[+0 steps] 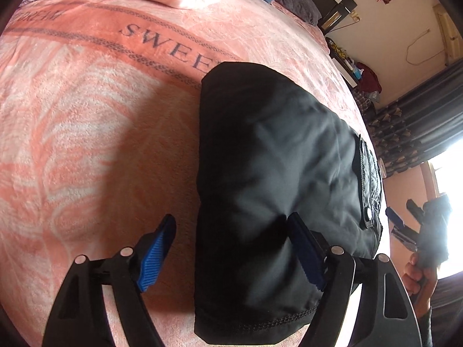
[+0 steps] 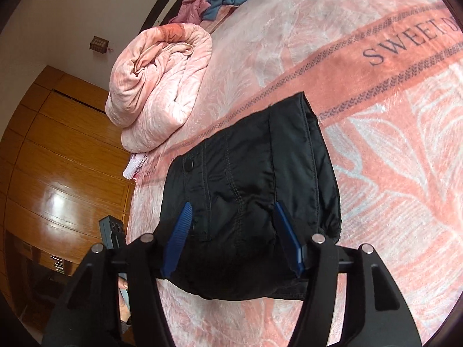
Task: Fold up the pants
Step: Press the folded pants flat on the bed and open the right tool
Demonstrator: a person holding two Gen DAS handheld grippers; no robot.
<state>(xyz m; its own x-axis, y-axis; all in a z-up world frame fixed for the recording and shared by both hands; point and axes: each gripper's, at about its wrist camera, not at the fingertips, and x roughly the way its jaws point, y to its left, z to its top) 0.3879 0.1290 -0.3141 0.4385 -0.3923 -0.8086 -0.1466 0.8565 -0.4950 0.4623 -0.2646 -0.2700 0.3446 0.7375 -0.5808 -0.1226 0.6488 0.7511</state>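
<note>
Here, folded black padded pants (image 1: 269,190) on pink plush blanket (image 1: 86,144), left gripper (image 1: 231,251) spread wide, right gripper (image 2: 231,237) spread above pants

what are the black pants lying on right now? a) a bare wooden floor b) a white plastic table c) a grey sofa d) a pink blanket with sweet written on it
d: the folded black pants rest on a pink patterned blanket with "SWEET" woven into its band, and both open grippers, left gripper and right gripper, straddle the pants' near end.
</note>
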